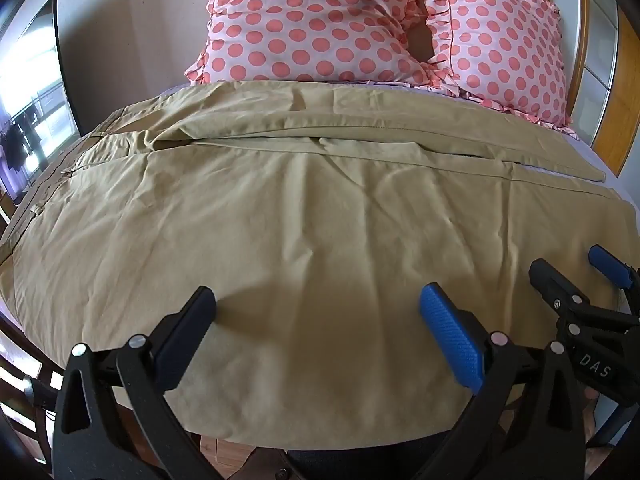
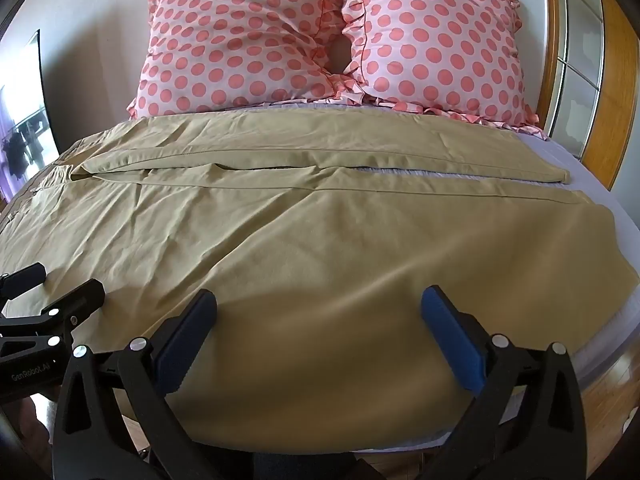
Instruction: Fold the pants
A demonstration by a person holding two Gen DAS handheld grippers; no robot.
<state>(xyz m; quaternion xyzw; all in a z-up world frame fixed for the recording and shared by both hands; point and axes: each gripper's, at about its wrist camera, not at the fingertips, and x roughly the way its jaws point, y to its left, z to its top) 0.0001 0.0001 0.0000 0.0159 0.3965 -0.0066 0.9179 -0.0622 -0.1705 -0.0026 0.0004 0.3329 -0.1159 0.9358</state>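
Observation:
Khaki pants (image 1: pixel 280 208) lie spread flat across the bed, waistband at the left, legs running to the right; they also show in the right wrist view (image 2: pixel 320 232). My left gripper (image 1: pixel 318 304) is open and empty, hovering over the near leg close to the bed's front edge. My right gripper (image 2: pixel 318 304) is open and empty, just to the right of the left one over the same leg. The right gripper also shows in the left wrist view (image 1: pixel 568 268), and the left gripper shows in the right wrist view (image 2: pixel 64 280).
Two pink polka-dot pillows (image 1: pixel 304 24) (image 2: pixel 436 40) stand at the head of the bed behind the pants. A lilac sheet (image 2: pixel 600 184) shows at the right. A wooden headboard (image 2: pixel 616 80) is at the far right, a dark screen (image 1: pixel 36 80) at the left, wood floor (image 2: pixel 608 392) below.

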